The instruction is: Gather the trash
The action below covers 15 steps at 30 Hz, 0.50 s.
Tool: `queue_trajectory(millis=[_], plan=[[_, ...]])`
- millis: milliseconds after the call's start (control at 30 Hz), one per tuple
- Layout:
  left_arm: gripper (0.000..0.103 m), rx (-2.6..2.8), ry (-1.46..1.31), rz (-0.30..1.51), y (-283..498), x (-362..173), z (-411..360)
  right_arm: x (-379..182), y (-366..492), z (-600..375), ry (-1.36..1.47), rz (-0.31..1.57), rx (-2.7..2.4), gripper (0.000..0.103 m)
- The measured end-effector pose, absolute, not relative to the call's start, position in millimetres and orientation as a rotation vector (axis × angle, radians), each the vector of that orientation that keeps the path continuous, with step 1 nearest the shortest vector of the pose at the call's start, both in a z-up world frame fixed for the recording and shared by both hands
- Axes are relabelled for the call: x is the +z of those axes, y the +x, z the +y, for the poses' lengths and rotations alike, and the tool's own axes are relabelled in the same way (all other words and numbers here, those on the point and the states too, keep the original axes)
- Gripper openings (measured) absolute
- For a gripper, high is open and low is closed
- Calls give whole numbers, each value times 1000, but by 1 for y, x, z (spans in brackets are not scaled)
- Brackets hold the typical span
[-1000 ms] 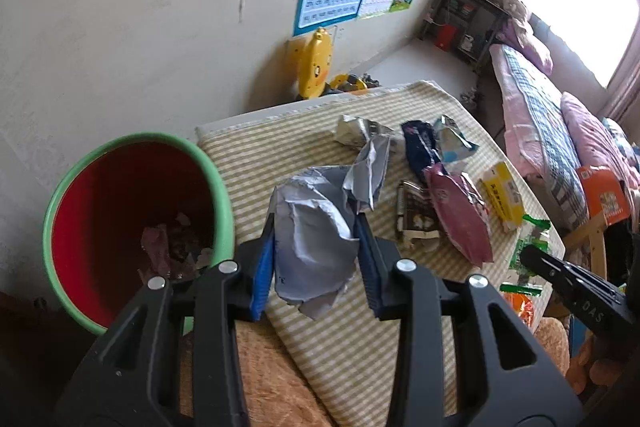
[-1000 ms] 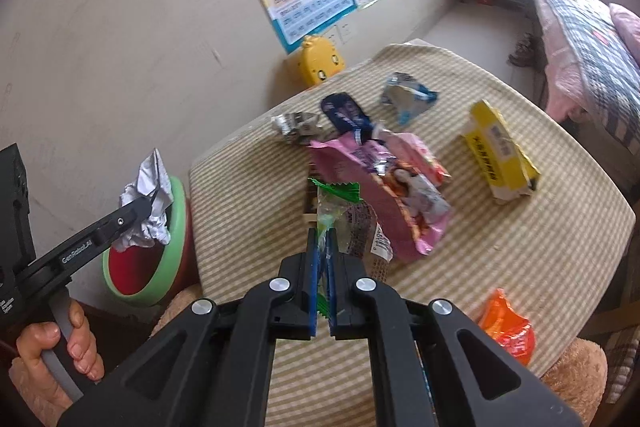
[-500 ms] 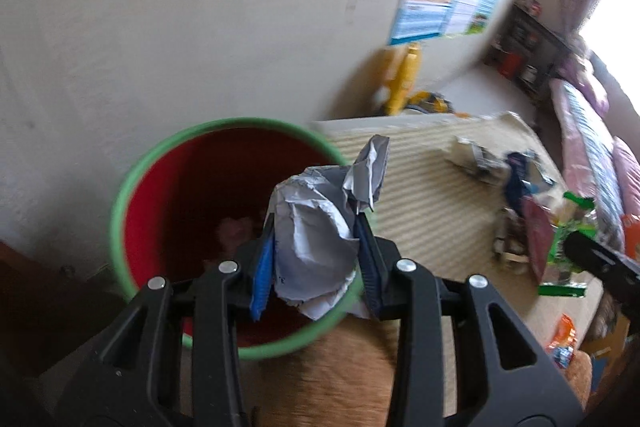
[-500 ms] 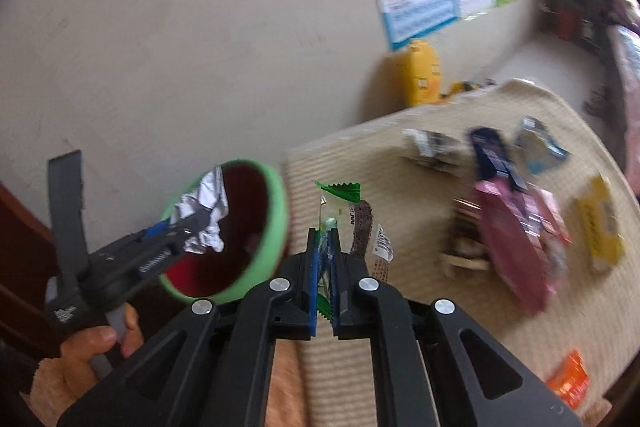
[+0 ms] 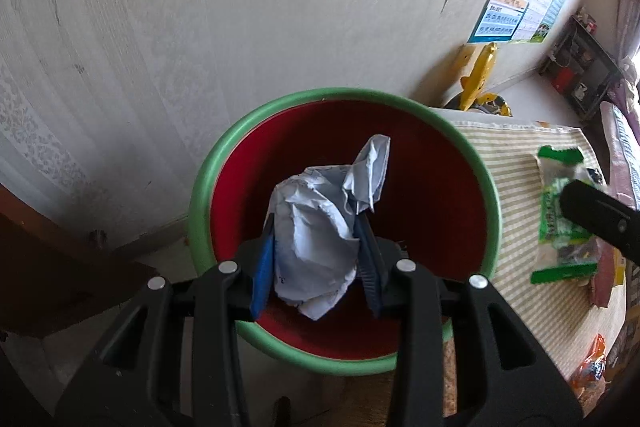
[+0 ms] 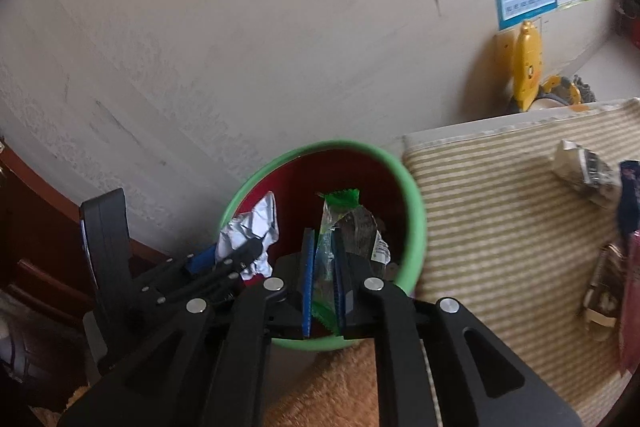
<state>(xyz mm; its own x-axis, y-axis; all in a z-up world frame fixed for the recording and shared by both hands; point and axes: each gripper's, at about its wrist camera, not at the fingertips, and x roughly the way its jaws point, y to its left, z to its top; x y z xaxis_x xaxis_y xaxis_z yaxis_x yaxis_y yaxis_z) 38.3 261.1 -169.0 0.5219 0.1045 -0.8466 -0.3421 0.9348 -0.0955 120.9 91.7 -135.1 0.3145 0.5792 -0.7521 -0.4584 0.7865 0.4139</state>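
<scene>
The left gripper is clamping a crumpled grey-white paper wad directly above the mouth of the green-rimmed red plastic bin. The right gripper is pinching a green clear-plastic snack wrapper upright, hanging over the bin's worktop-side rim.

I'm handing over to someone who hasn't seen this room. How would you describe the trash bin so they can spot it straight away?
Find the pale wall, then the table with the striped cloth against it. The trash bin stands at the table's end, against that wall, below the left gripper holding crumpled paper and the right gripper holding a green wrapper. It is the only round thing: bright green rim, red inside.
</scene>
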Motion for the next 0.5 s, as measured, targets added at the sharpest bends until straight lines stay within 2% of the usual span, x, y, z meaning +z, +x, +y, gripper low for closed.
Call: queue_trajectory(millis=[100,167,200,233,400,467,500], plan=[[36,279,-272,989,38,-171,265,-136,123,99,124,1047,704,10],[39,281,-275,994,39,-173,267,-135,122,102,128,1034,710,28],[41,284,-277,995,39,-174,267,-133,122,102,132,1024,709,43],[46,287,-283,992,39,-174,268,-132,123,102,143,1013,705,50],[55,291,-283,988,38,-173,268,-126,123,96,155,1003,691,51],[66,293,-283,983,38,-172,267,-123,120,86,166,1003,680,51],[66,293,-285,978,38,-171,267,-121,116,79,167,1004,666,51]])
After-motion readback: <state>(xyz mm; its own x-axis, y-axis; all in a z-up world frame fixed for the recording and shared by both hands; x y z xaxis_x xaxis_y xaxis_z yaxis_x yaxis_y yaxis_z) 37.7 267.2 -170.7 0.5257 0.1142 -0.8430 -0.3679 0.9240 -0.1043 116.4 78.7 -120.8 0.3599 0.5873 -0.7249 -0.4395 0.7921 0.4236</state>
